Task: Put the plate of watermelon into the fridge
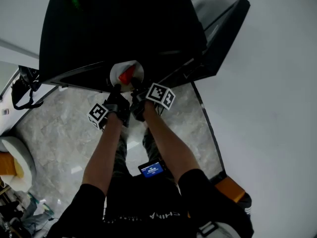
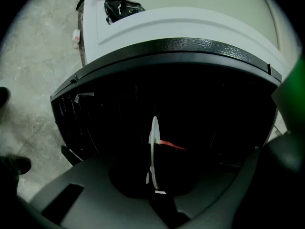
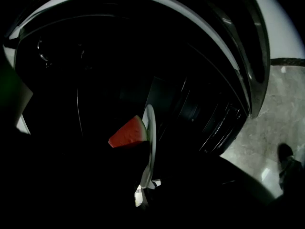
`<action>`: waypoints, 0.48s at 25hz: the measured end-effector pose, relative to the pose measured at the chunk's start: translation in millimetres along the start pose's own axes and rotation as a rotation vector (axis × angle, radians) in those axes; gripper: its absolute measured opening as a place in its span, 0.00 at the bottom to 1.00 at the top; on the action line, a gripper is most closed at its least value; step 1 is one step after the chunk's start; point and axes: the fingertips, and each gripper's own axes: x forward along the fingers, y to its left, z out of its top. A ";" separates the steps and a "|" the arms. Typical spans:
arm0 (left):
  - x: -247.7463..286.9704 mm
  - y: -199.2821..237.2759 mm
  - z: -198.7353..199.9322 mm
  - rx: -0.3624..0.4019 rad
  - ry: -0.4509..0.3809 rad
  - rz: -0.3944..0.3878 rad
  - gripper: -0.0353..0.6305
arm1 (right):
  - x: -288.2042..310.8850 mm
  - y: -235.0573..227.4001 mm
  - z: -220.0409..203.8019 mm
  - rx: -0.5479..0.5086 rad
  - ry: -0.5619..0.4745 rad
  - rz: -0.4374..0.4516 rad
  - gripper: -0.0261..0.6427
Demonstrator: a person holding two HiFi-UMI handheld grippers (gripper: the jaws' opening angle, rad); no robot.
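While the left gripper (image 1: 117, 89) pinched the plate (image 1: 116, 72) by its near rim, the right gripper (image 1: 134, 87) pinched that rim just beside it | watermelon wedge (image 1: 127, 76) lay on the plate | plate hung at the open front of the black fridge (image 1: 119, 29), left of its swung-out door (image 1: 220, 36).

Floor (image 1: 54, 133) of polished grey veined stone, glossy and reflective; fridge (image 1: 124, 33) casing smooth black, semi-gloss, with a pebble-textured matt black trim along its edge; plate (image 1: 118, 73) smooth, glossy white.
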 end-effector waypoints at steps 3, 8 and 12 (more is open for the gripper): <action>5.2 7.2 2.2 -0.010 -0.023 0.001 0.09 | 5.4 -5.2 1.5 -0.047 0.039 -0.016 0.08; 10.9 12.4 5.2 -0.020 -0.043 -0.001 0.08 | 9.0 -8.7 1.8 -0.132 0.095 -0.048 0.09; 17.8 17.5 10.5 -0.022 -0.062 0.009 0.09 | 9.3 -9.8 1.8 -0.158 0.129 -0.040 0.13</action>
